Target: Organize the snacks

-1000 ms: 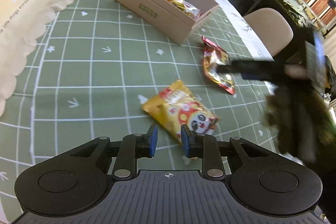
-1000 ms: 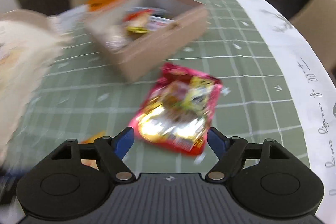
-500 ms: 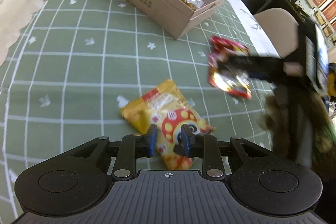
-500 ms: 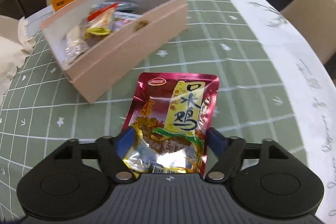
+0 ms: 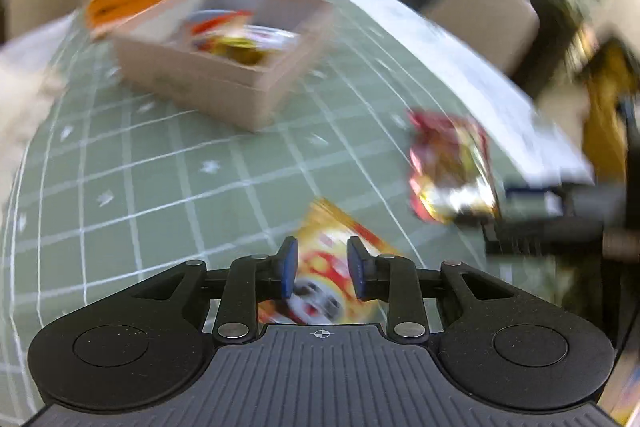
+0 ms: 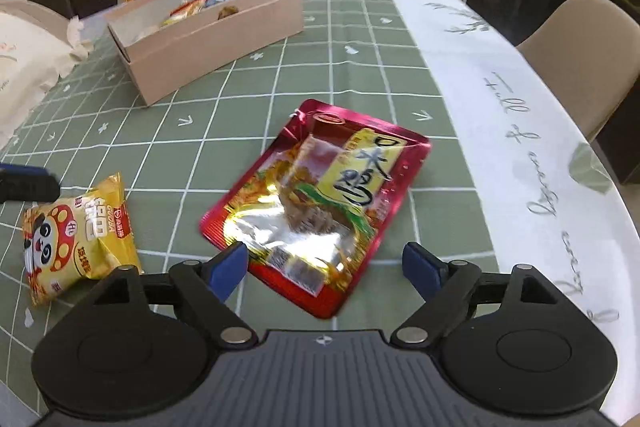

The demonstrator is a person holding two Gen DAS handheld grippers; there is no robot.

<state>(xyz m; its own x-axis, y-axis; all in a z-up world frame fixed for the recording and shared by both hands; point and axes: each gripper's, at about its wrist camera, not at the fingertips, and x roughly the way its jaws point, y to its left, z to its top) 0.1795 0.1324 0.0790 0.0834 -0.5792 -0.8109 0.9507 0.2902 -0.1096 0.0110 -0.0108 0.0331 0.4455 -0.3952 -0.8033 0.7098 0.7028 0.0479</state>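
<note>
Right gripper point(image 6: 326, 265) spread wide over the red foil snack pouch point(image 6: 320, 201) lying flat on the green checked tablecloth point(image 6: 360, 75), left gripper point(image 5: 322, 269) partly parted above the yellow panda snack bag point(image 6: 78, 239) at nine o'clock of the pouch, neither grasped, pink box point(image 6: 208, 35) holding snacks at eleven o'clock

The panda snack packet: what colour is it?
Yellow-gold with red panda print; clearest in the right wrist view.

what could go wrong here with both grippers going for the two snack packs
The open right gripper straddles only the near edge of the glossy red foil pouch; a shallow pinch may slip.

The left gripper, jaws narrowly apart, sits over the puffy yellow panda snack bag; squeezing could crush it.

The packs lie close, so the grippers could collide heading for the pink cardboard box.
</note>
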